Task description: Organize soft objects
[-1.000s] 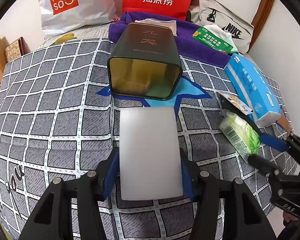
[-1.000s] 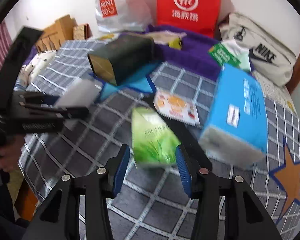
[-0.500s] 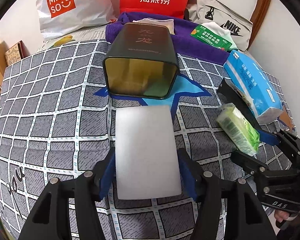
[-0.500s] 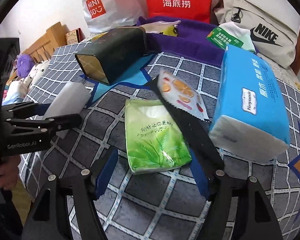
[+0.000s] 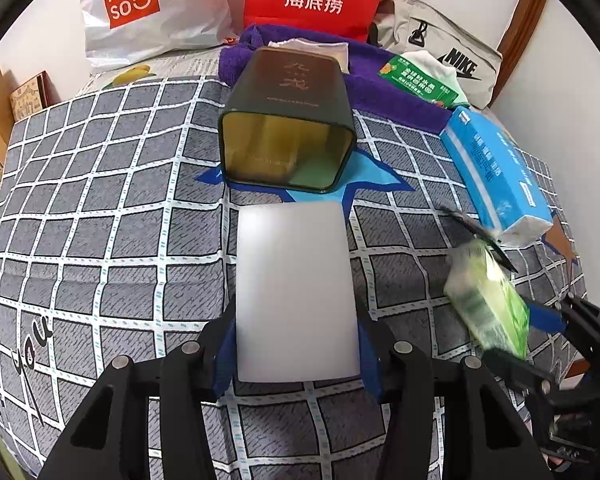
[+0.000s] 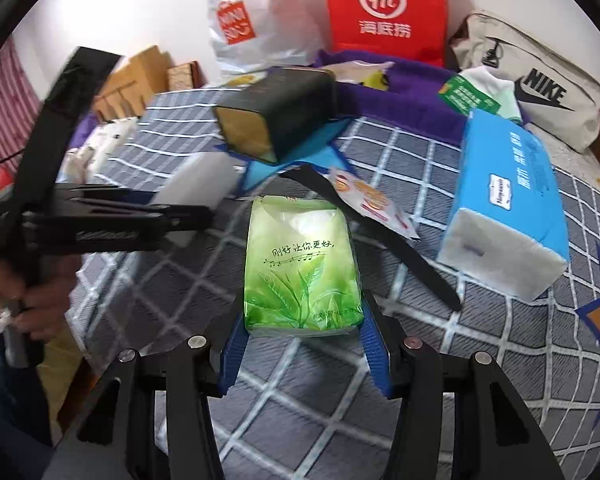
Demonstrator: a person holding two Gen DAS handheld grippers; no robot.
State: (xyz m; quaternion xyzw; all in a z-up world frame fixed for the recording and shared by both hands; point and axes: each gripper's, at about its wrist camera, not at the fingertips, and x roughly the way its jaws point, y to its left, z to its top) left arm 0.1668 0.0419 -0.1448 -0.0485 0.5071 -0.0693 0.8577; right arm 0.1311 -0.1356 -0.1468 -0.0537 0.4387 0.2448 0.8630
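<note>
While clamped between each claw's pads: white sponge (image 5: pixel 296 300) in left claw (image 5: pixel 296 354), green tissue pack (image 6: pixel 302 268) in right claw (image 6: pixel 304 350).

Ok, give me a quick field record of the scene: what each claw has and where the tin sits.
left claw: shut on white foam block, jaws just closed further
right claw: shut on green tissue pack, jaws just closed further
tin: on its side on bedspread, open end facing foam block
blue tissue box: lying beside green pack
</note>
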